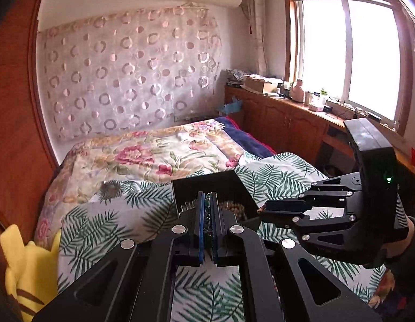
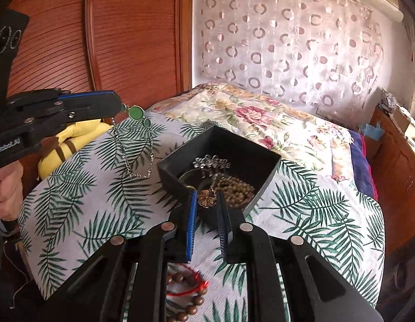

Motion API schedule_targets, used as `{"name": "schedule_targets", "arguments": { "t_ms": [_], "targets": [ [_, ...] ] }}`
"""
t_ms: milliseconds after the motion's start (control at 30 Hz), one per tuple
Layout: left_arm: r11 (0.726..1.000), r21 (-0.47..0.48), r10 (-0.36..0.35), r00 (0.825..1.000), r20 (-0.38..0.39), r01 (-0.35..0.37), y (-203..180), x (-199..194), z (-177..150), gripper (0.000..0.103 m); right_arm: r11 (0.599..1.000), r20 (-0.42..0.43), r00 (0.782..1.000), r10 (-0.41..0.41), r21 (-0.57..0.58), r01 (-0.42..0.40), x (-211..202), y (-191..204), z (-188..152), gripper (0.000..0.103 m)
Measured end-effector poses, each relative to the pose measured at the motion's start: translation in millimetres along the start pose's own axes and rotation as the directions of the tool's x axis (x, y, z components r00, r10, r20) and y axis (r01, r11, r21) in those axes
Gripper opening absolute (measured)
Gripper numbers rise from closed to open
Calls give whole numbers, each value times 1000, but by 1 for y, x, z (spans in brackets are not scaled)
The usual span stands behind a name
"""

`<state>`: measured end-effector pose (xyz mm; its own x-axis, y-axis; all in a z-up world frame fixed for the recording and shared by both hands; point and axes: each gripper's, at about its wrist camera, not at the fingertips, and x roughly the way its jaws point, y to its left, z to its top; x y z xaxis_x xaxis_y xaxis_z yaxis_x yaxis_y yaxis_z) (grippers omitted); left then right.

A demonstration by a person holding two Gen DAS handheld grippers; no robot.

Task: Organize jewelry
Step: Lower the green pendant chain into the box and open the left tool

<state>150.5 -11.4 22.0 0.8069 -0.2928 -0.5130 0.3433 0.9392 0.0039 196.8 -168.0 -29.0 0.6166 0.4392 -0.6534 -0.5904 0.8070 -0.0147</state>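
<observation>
My left gripper [image 1: 206, 197] is shut on a silver chain necklace with green stones [image 2: 135, 113]. In the right wrist view the left gripper [image 2: 121, 105] holds it in the air left of the box, and the chain loop hangs down freely. A black open box [image 2: 261, 173] sits on the palm-print bedspread [image 2: 81, 187] and holds tan beads [image 2: 238, 190] and a silver piece [image 2: 211, 162]. My right gripper [image 2: 206, 209] is shut on a bronze flower pendant [image 2: 206, 198] at the box's near edge. Its chain trails back into the box. A wooden bead bracelet with red cord [image 2: 192, 293] lies under my right gripper.
A yellow plush toy [image 2: 70, 139] lies at the bed's left edge by the wooden wardrobe [image 2: 127, 40]. A floral quilt [image 2: 247, 112] covers the far half of the bed. A wooden cabinet [image 1: 288, 118] with clutter runs under the window on the right.
</observation>
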Motion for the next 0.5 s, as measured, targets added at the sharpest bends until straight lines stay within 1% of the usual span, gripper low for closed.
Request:
{"name": "schedule_targets", "arguments": {
  "t_ms": [200,333,400,433,467,500],
  "targets": [
    [1000,5,8,1000,-25,-8,0,31,10,3,999,-29,999,16,52,-15,26,-20,6,17],
    [1000,0,6,999,-54,-6,3,57,17,3,998,-32,999,25,64,-23,39,-26,8,17],
    [1000,-5,9,997,-71,-9,4,70,18,3,997,-36,999,15,72,-12,44,-30,9,30],
    [1000,-11,10,997,-80,-11,5,77,18,3,997,-36,999,14,80,-11,45,-31,10,45],
    [1000,-16,10,996,-86,-11,7,82,19,3,996,-32,999,16,86,-13,46,-33,10,47],
    [1000,-27,8,995,-98,-10,9,89,18,3,996,-27,999,27,89,-24,45,-35,11,47]
  ]
}}
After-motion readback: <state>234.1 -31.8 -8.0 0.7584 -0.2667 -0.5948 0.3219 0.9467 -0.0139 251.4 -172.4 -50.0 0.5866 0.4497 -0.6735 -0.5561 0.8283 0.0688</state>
